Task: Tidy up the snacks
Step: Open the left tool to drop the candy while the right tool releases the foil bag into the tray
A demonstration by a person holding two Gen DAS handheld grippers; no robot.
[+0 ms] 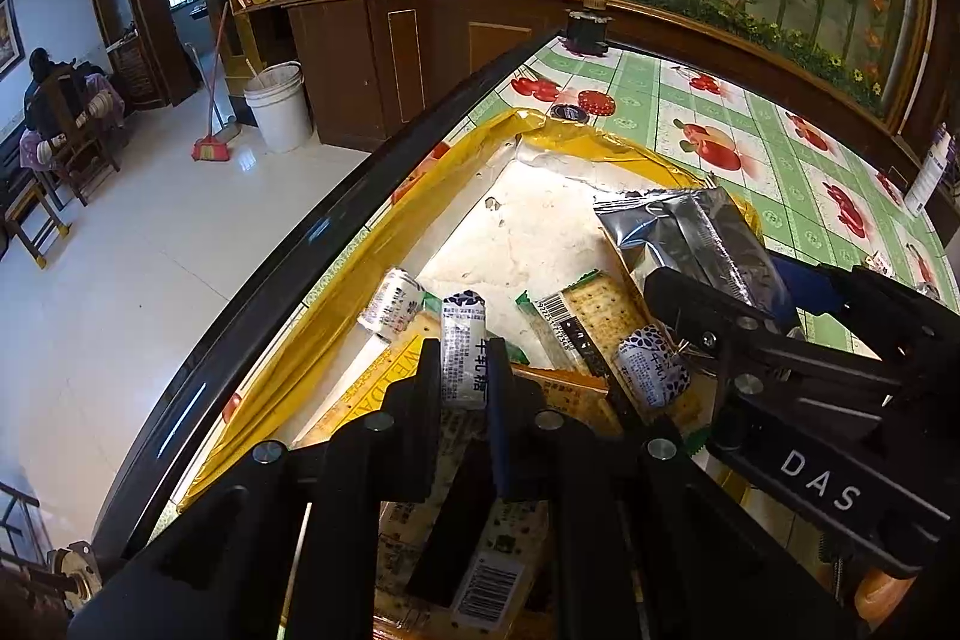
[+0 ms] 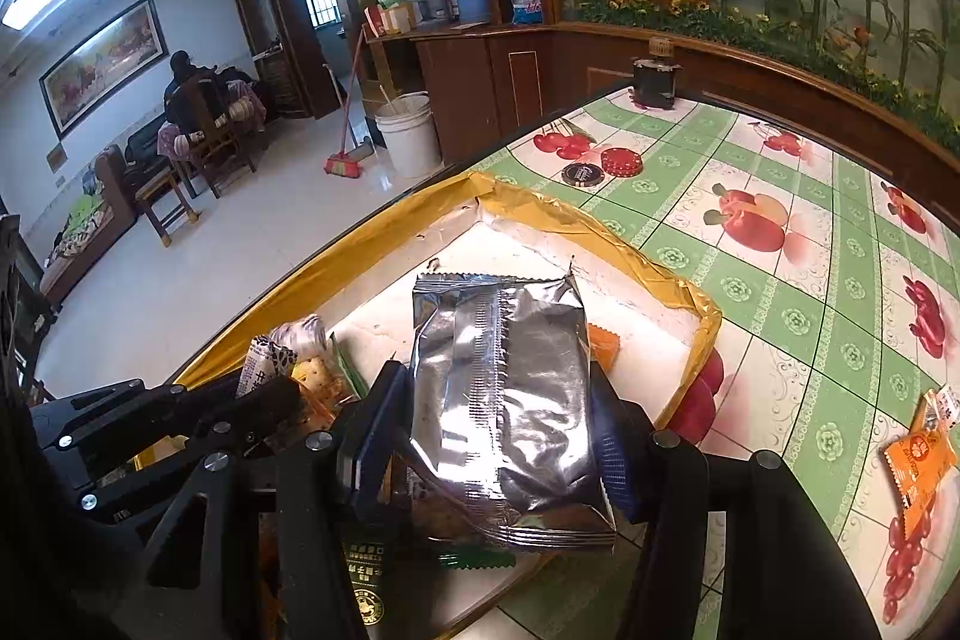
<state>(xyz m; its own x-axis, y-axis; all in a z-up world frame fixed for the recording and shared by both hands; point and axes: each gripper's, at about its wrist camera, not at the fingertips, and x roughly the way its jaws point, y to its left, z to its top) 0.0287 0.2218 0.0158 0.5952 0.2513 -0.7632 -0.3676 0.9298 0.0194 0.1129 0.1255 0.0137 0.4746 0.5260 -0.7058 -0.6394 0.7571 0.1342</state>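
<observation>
A: The left claw [image 1: 462,370] is pinching a candy [image 1: 463,352] upright over the tray [image 1: 336,292]; it should be lowering it gently before letting go.

B: And the right claw [image 2: 498,400], at three o'clock, is clamping a foil pack [image 2: 504,388] above the tray's middle.

A: I'm counting three candies, two cracker packs at least, one foil pack; at twelve o'clock, two caps on the table [image 1: 780,147].
</observation>
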